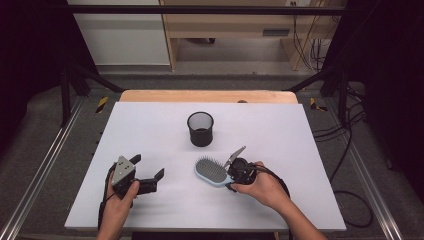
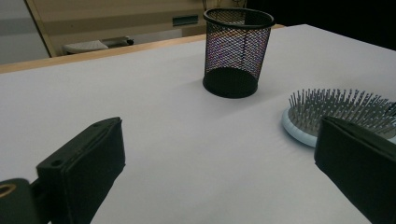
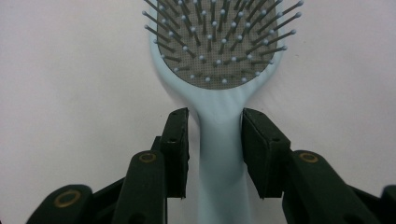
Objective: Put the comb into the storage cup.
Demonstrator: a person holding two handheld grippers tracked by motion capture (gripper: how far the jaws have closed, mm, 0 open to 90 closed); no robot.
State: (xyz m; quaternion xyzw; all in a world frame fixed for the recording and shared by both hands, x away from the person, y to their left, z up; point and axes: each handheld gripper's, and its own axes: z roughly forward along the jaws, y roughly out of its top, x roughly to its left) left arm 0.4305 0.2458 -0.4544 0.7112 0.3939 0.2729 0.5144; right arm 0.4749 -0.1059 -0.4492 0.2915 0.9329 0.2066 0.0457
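Hairbrush (image 3: 219, 70) handle sits between the right gripper (image 3: 215, 140) pads, barely touching; squeeze squarely before lifting; left gripper (image 2: 215, 172) idles open.

hairbrush (image 1: 212, 171) on table (image 1: 150, 130), mesh cup (image 1: 200, 128) behind

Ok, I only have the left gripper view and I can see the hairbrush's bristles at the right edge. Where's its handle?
Observer: The pale blue plastic hairbrush has its handle between the right claw's jaws, just below the bristled head.
Operator: Is it gripped?
Observer: The jaws sit close on both sides, but I cannot tell whether both pads press on it.
Operator: Where is my left claw relative to the brush?
Observer: In the high view the left claw is to the left of the brush head, with bare white table between them.
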